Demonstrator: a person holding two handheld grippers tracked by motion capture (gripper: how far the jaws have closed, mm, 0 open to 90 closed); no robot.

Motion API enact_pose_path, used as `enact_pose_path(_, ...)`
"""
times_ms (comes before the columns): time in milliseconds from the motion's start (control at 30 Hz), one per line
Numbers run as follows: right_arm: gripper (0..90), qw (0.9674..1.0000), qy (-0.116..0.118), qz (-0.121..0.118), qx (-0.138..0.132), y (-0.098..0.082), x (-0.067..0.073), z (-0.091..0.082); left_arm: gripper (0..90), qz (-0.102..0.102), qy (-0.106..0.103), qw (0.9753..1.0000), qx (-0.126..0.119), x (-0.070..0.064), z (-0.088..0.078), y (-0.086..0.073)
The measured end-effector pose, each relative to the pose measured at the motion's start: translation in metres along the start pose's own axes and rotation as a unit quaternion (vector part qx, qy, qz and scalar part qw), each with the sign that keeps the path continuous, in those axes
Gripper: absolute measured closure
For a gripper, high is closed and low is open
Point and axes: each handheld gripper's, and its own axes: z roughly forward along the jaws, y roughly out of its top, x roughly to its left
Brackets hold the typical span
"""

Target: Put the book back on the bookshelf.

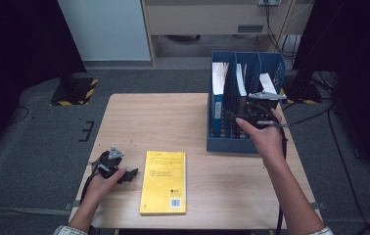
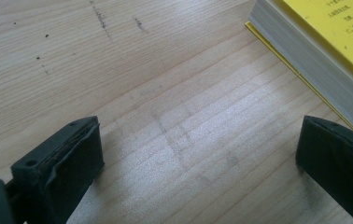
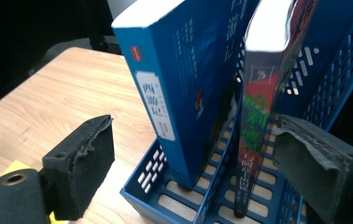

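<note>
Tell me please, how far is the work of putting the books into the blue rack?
Looks done: three books stand in the blue file rack. In hand: the right gripper, jaws open and holding nothing, is at the rack front, near the blue book and a darker book. Left: the yellow book lies flat on the table, beside the open left gripper.

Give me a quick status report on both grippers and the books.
Left gripper open, resting on the table beside the yellow book. Right gripper open at the blue rack, facing two upright books. Nothing between its jaws.
</note>
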Motion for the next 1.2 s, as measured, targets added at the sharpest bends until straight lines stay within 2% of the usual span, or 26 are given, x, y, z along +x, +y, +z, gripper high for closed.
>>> enact_pose_path(200, 12.1, 1.0, 0.004, -0.004, 0.008, -0.016, 0.009, -0.001, 0.0, 0.0, 0.0, 1.0, 0.0, 0.0, 0.0, 0.0)
enact_pose_path(333, 11.6, 0.9997, 0.019, -0.008, 0.011, -0.029, 0.018, 0.001, 0.0, 0.001, 0.0, 1.0, -0.002, 0.0, 0.0, -0.001)
enact_pose_path(433, 11.3, 0.9994, 0.034, -0.007, 0.003, -0.038, 0.023, 0.001, 0.0, 0.002, -0.001, 1.0, -0.004, 0.0, 0.0, -0.001)
enact_pose_path(700, 10.0, 0.9971, 0.074, -0.015, 0.012, -0.066, 0.047, 0.013, 0.0, 0.001, -0.002, 0.9999, -0.012, 0.0, 0.0, -0.003)
enact_pose_path(800, 10.5, 0.9966, 0.081, -0.013, 0.014, -0.076, 0.054, 0.017, 0.0, 0.001, -0.002, 0.9999, -0.012, 0.0, 0.0, -0.003)
enact_pose_path(900, 10.6, 0.996, 0.081, -0.026, 0.029, -0.085, 0.063, 0.022, 0.0, 0.001, -0.002, 0.9999, -0.013, 0.001, 0.0, -0.003)
enact_pose_path(1067, 13.5, 0.9937, 0.095, -0.053, 0.03, -0.095, 0.083, 0.026, 0.0, 0.002, -0.006, 0.9999, -0.014, 0.002, 0.0, -0.003)
enact_pose_path(1133, 12.9, 0.992, 0.108, -0.057, 0.031, -0.098, 0.089, 0.028, 0.0, 0.002, -0.007, 0.9999, -0.014, 0.002, 0.0, -0.003)
enact_pose_path(1200, 12.9, 0.9914, 0.11, -0.061, 0.035, -0.102, 0.096, 0.032, 0.0, 0.003, -0.007, 0.9999, -0.014, 0.002, 0.0, -0.003)
